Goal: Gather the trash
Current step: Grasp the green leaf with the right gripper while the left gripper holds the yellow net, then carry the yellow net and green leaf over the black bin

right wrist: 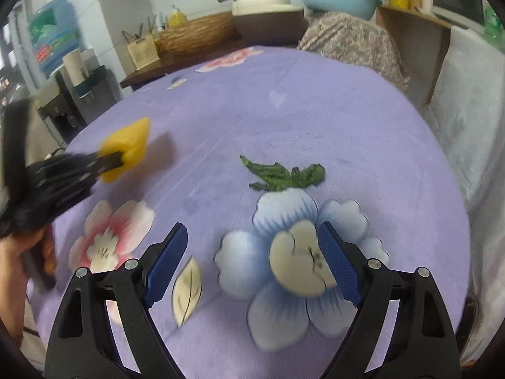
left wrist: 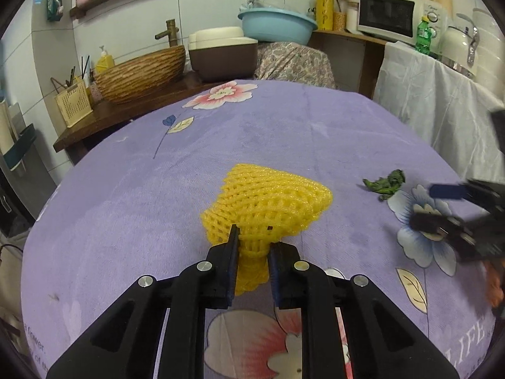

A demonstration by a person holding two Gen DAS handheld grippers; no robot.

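Yellow foam net (left wrist: pixel 268 202) is pinched tight in the left gripper (left wrist: pixel 252 246); right gripper (right wrist: pixel 252 252) gapes empty, green wrapper (right wrist: pixel 284 177) just ahead. Straddle it, then squeeze low.

Two matching black plastic handheld grippers, blue-padded.

On the left gripper (left wrist: pixel 252 246) and the right gripper (right wrist: pixel 252 252) alike: angular black arms with triangular cut-outs, linked by round silver screw heads at the pivots, two per side. Fingers (right wrist: pixel 167 259) faced with dark blue pads of finely ribbed texture. Seen from the other camera, black bodies, blurred. Beneath the left gripper, a bare hand (right wrist: pixel 12 271) wrapped around a dark handle with an orange part; no sleeve visible.
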